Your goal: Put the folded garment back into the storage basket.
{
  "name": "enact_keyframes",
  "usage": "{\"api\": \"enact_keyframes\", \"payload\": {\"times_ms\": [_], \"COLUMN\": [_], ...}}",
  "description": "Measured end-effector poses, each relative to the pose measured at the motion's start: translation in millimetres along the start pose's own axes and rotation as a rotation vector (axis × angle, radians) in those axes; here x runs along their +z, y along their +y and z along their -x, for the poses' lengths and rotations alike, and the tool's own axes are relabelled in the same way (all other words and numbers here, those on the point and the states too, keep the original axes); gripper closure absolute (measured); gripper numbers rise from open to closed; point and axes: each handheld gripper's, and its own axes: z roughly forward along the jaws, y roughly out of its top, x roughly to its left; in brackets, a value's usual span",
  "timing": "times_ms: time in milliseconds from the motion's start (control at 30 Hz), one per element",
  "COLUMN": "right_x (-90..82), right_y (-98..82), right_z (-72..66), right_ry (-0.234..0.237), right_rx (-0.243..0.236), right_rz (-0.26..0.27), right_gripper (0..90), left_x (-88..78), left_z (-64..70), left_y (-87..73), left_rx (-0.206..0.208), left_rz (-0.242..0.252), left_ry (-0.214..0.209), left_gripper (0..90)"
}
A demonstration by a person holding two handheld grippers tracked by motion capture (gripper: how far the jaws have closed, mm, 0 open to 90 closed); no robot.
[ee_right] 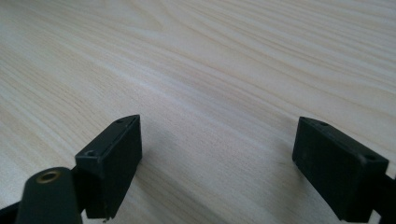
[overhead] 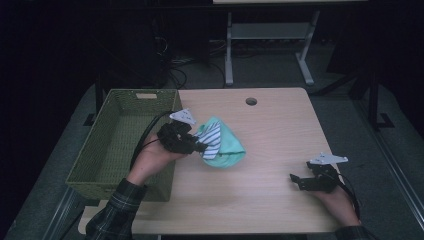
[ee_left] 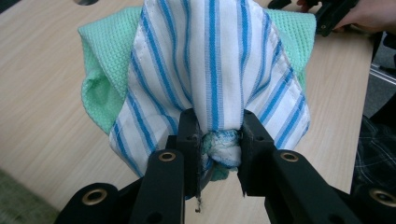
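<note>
A bundle of cloths hangs just above the wooden table (overhead: pixel 270 130): a white cloth with blue stripes (overhead: pixel 212 140) (ee_left: pixel 210 70) wrapped over a mint green waffle cloth (overhead: pixel 227 147) (ee_left: pixel 105 60). My left gripper (overhead: pixel 199 146) (ee_left: pixel 218 140) is shut on a bunched fold of the striped cloth, beside the basket's right wall. My right gripper (overhead: pixel 295 181) (ee_right: pixel 217 158) rests low at the table's right front, jaws wide apart with bare wood between them.
A green woven basket (overhead: pixel 120 145) stands at the table's left edge with nothing visible inside. A round cable hole (overhead: pixel 251 101) sits near the far edge. Table legs and cables lie on the dark floor beyond.
</note>
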Motion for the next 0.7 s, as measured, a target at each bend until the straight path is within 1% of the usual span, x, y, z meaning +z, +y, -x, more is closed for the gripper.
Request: {"api": "enact_keyframes", "payload": {"times_ms": [167, 200, 233, 267, 567, 633, 700], "right_x": [0.0, 0.0, 0.0, 0.1, 0.1, 0.1, 0.1], "right_y": [0.0, 0.0, 0.0, 0.0, 0.0, 0.0, 0.0], "right_z": [0.0, 0.0, 0.0, 0.0, 0.3, 0.4, 0.4], "right_ry": [-0.001, -0.002, -0.002, -0.002, -0.005, -0.006, -0.006], "right_rx": [0.001, 0.001, 0.002, 0.002, 0.002, 0.003, 0.003], "right_rz": [0.000, 0.000, 0.000, 0.001, 0.001, 0.002, 0.002], "right_gripper": [15.4, 15.4, 15.4, 15.4, 15.4, 15.4, 15.4], "left_x": [-11.6, -13.9, -15.7, -17.5, -39.1, -43.6, -48.5], "left_z": [-6.1, -7.2, -8.6, -9.4, -20.1, -22.3, -25.6], "left_y": [-5.8, -7.5, -8.6, -10.0, -20.4, -22.8, -25.7], "left_rx": [-0.011, -0.020, -0.018, -0.027, -0.053, -0.067, -0.072], "left_rz": [-0.001, 0.004, 0.001, 0.005, 0.012, 0.018, 0.020], "left_ry": [0.036, 0.041, 0.044, 0.049, 0.107, 0.119, 0.130], "left_gripper": [72.9, 72.9, 72.9, 72.9, 72.9, 72.9, 72.9]}}
